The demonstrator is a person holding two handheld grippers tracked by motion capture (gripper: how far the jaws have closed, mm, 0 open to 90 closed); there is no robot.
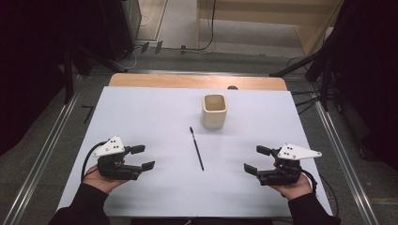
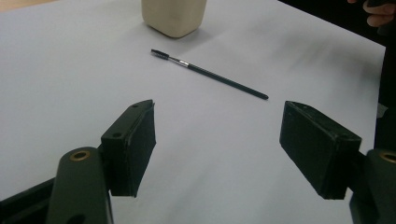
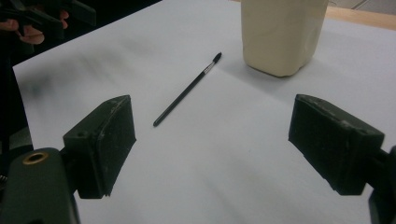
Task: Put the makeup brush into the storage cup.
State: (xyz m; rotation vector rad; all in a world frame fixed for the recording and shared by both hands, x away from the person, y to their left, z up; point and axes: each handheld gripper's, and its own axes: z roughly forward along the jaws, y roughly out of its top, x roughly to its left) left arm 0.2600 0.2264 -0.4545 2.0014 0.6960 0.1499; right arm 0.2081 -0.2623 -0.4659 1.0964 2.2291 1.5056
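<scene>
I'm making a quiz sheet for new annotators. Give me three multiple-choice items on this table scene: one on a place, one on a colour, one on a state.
1. Where does the thin brush lie?
A. on the white sheet, between the two tongs
B. inside the cup
C. on the floor

2. What colour is the cup?
A. red
B. cream
C. blue

3. How do the left tongs and the right tongs stand?
A. both open, nothing held
B. both shut on the brush
C. one grips the cup

Answers: 1 A, it lies flat mid-sheet; 2 B, pale cream walls; 3 A, gaps between jaws are free.
</scene>
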